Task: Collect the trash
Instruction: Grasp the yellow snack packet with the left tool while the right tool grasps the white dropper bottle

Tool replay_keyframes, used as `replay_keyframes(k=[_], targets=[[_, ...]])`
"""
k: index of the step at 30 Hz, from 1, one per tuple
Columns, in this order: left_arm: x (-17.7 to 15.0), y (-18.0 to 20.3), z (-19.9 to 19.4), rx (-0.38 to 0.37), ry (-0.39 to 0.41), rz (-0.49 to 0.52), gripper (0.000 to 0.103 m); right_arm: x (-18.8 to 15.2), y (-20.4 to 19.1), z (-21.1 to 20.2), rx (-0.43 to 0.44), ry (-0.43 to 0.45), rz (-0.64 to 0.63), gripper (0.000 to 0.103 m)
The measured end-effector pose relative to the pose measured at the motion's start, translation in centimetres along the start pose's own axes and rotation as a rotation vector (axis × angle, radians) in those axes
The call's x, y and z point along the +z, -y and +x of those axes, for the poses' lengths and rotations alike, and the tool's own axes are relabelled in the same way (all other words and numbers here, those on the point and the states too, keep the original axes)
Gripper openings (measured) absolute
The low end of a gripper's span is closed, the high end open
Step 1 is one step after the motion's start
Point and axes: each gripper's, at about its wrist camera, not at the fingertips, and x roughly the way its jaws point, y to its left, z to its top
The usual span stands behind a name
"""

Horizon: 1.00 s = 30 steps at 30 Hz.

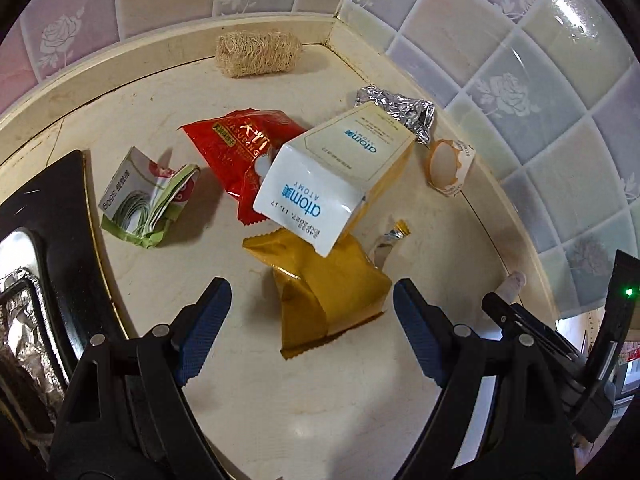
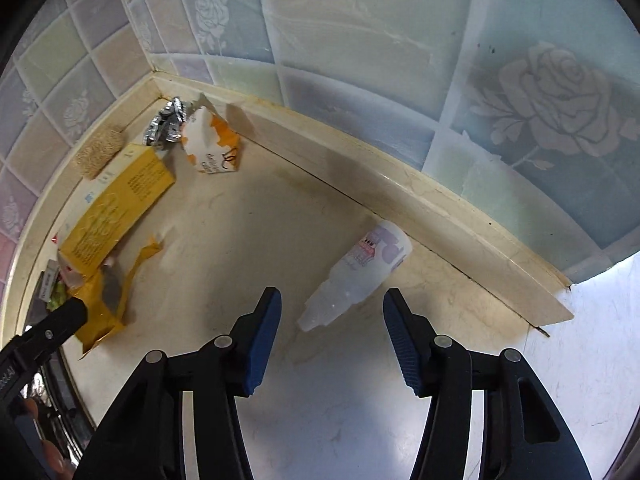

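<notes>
Two grippers hang over the counter (image 1: 168,92). Left gripper (image 1: 312,312) has its fingers spread, astride a gold wrapper (image 1: 332,292) without pressing it. Right gripper (image 2: 332,328) fingers, likewise released, flank a small bottle (image 2: 360,276) lying near the wall.

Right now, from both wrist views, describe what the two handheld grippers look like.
Both look alike. The left gripper has two black plastic fingers with silver pivot rivets and blue ribbed pads on the inner faces. The right gripper is built the same way, with matching blue pads. Seen from the left wrist view, the right unit's black housing shows a small green light. No sleeves or cables show.
</notes>
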Motion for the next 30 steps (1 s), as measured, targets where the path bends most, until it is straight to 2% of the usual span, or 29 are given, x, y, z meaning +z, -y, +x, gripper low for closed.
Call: replay_keyframes(k=[4,9,11,13,14,17,20,30], targets=[[0.4,0.1,0.8,-0.002,-0.006,-0.002,0.081,0.2,-0.3,1.3,-0.027,0.007,0.002,0.043],[0.3,0.2,1.5,0.033,-0.012,0.004,0.08,0.1,-1.0,2.0,-0.048,0.024,-0.019,0.033],[0.1,0.3,1.6,0.046,-0.01,0.01,0.071,-0.2,-1.3,2.2,-0.052,0.034,-0.026,0.029],[-0.1,0.4,1.7,0.049,-0.019,0.017,0.067,-0.6,-1.5,2.2,-0.052,0.041,-0.029,0.023],[-0.1,0.3,1.7,0.051,-0.02,0.019,0.062,-0.9,-1.6,2.2,-0.053,0.045,-0.033,0.019],[-0.5,0.2,1.8,0.057,-0.035,0.004,0.044,-1.6,-1.8,2.0,-0.047,0.048,-0.048,0.019],[-0.8,0.1,1.6,0.06,-0.03,0.008,0.037,-2.7,-2.0,1.8,-0.042,0.054,-0.061,0.019],[-2.6,0.1,-0.7,0.06,0.023,0.043,0.031,-5.3,-2.8,-0.9,0.013,0.08,-0.075,0.019]])
